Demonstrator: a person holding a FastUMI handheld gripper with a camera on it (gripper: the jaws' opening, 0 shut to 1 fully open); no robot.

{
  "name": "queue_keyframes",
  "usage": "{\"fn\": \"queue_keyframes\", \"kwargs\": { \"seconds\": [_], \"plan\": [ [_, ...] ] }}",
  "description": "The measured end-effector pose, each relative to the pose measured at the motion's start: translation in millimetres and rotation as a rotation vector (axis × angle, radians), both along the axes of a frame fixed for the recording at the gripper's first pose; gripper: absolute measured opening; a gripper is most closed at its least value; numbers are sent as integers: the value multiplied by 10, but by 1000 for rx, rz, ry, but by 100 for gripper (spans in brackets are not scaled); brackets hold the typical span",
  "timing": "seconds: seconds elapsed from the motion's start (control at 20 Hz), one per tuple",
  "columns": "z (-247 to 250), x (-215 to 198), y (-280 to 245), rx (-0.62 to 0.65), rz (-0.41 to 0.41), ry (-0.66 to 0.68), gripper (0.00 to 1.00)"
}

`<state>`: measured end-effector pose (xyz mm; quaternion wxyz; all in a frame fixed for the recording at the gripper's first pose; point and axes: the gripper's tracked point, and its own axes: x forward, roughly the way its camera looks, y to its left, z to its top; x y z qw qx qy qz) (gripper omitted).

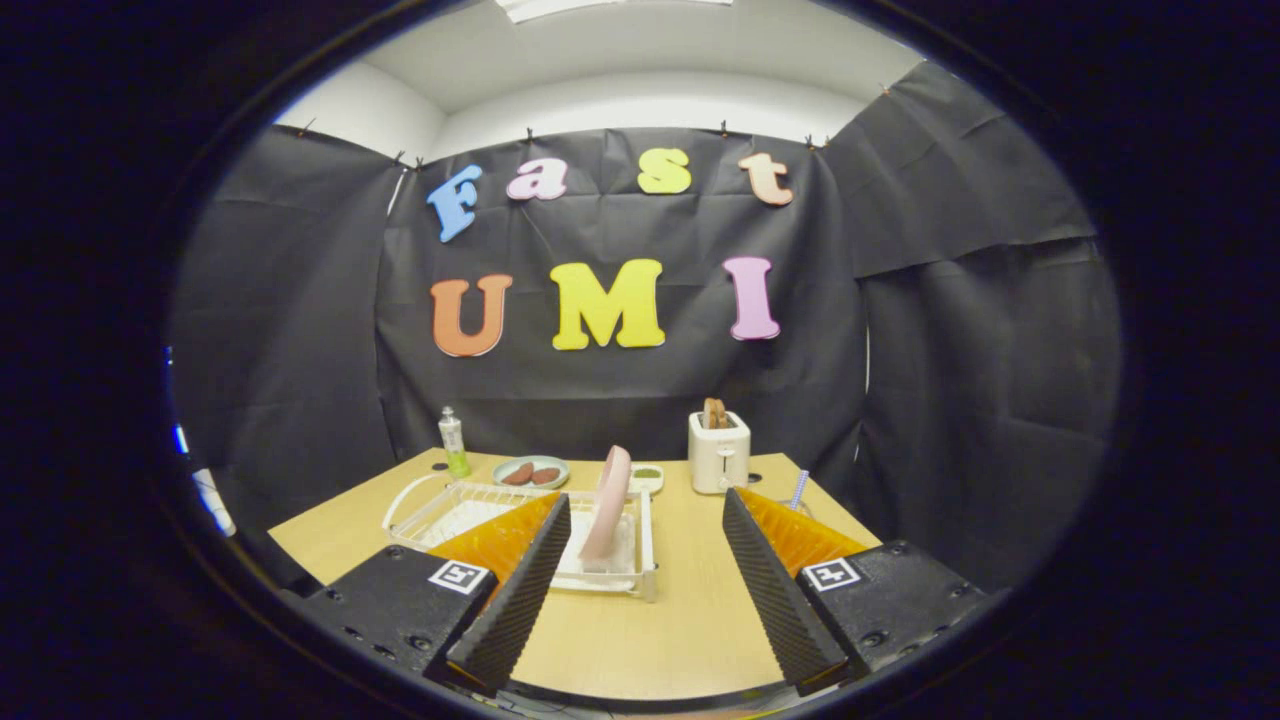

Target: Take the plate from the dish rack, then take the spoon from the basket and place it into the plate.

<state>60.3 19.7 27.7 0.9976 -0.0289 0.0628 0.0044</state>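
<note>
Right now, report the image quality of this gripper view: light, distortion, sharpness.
Gripper view: even overhead room light, no harsh glare; fisheye bends the table edges and the walls; the pink plate upright in the dish rack is sharp, the toaster too; the open gripper fingers loom large; the straw-like item beyond the right finger is too small to identify.
</note>
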Motion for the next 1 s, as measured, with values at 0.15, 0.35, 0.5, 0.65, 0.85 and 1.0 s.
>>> {"fn": "queue_keyframes", "kwargs": {
  "seconds": [0.15,0.35,0.5,0.65,0.85,1.0],
  "plan": [
    [213,311,91,-33,-8,69,99],
    [482,800,189,-128,-48,166,97],
    [604,1190,319,-146,-60,244,95],
    [569,1595,313,-207,-109,327,93],
    [465,2071,309,-235,-154,418,89],
    [196,2298,262,-261,-189,572,87]
  ]
}}
